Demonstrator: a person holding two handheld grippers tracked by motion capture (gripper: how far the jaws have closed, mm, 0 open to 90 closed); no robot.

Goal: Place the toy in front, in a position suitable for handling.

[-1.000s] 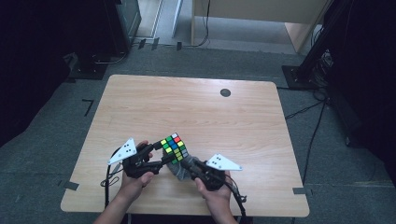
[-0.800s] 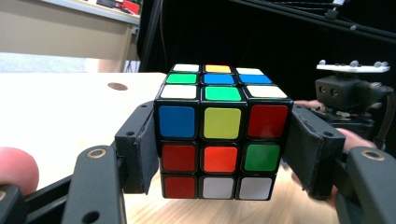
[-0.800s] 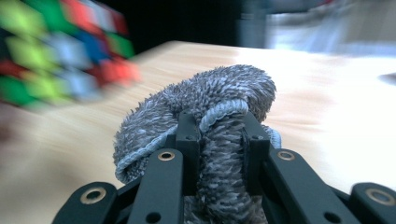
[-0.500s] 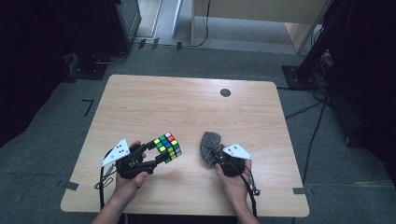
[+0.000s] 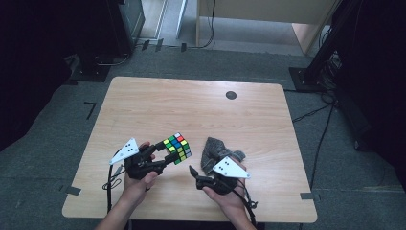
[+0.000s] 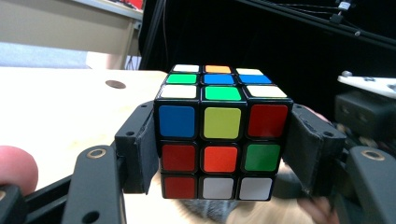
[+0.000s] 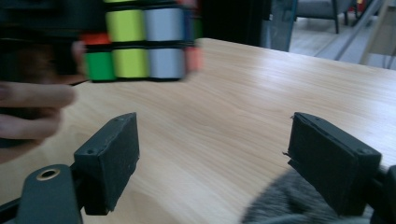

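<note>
A scrambled colour cube [image 5: 176, 147] hangs tilted just above the wooden table [image 5: 191, 110], left of centre near the front. My left gripper [image 5: 168, 153] is shut on it, with one black pad on each side of the cube [image 6: 222, 133] in the left gripper view. A crumpled grey cloth [image 5: 214, 149] lies on the table to the right of the cube. My right gripper [image 5: 201, 168] sits just in front of the cloth and is open. In the right gripper view bare wood shows between its jaws [image 7: 215, 154], the cloth [image 7: 285, 205] lies low by the right-hand pad, and the blurred cube [image 7: 140, 42] is at upper left.
A small dark round mark [image 5: 231, 95] sits near the table's far edge. The far half of the table is bare wood. Dark stands and cables [image 5: 316, 110] surround the table on the grey floor.
A second ago the right gripper held the cloth against the cube. It has since swung right, left the cloth on the table, drawn back toward the person and opened. The left gripper kept the cube.
</note>
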